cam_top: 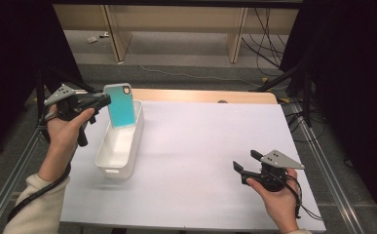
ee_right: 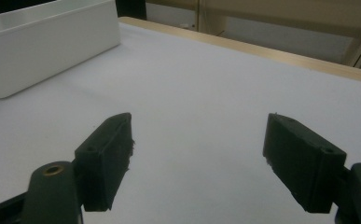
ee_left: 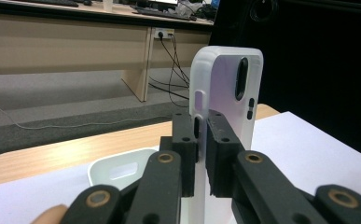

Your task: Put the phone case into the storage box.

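Observation:
A phone case (cam_top: 121, 105), teal inside with a white rim, hangs upright over the far end of the white bin (cam_top: 109, 157). My left gripper (cam_top: 104, 101) is shut on the case's side edge. In the left gripper view the two pads pinch the white edge of the case (ee_left: 225, 88), whose camera cutout faces me. Low at the table's right front, my right gripper (cam_top: 244, 163) stands open, nothing between its fingers. In the right gripper view its gripper (ee_right: 199, 163) hovers just above the white table sheet, with the bin's wall (ee_right: 47, 44) at the upper left.
A white sheet (cam_top: 200, 146) covers the table, a strip of wood (cam_top: 200, 95) showing along its far edge. Metal frame rails (cam_top: 329, 175) run along both sides. Beyond the table are desk legs and cables on the floor (cam_top: 269, 48).

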`<control>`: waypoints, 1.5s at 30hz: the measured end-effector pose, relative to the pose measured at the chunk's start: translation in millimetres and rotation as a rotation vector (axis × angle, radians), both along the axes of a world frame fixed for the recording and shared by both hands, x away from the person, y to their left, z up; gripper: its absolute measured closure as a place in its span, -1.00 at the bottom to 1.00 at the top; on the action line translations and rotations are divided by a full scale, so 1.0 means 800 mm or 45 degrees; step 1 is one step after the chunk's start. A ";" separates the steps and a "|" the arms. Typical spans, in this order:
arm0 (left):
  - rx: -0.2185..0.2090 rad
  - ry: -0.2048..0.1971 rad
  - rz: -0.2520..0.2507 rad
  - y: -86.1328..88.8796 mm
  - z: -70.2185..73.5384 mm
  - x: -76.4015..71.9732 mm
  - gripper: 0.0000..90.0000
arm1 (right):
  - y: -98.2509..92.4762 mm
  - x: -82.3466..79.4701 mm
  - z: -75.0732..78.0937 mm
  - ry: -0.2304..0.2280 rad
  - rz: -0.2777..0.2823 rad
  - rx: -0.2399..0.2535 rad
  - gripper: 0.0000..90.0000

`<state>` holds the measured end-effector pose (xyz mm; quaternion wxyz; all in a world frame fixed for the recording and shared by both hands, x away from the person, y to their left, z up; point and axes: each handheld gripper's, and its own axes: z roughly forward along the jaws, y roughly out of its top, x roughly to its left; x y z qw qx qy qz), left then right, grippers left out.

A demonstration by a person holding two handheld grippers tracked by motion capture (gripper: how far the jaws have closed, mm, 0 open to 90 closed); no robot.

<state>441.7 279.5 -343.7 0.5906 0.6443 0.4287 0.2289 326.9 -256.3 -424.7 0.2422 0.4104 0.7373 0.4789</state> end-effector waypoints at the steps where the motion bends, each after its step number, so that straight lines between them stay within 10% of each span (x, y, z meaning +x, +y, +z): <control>1: -0.001 -0.001 -0.004 0.001 0.000 0.000 0.85 | -0.001 0.000 0.000 -0.006 0.003 -0.011 -0.44; 45: 0.027 0.019 0.004 0.014 -0.010 0.033 0.85 | -0.001 0.000 0.001 -0.016 -0.002 0.014 -0.44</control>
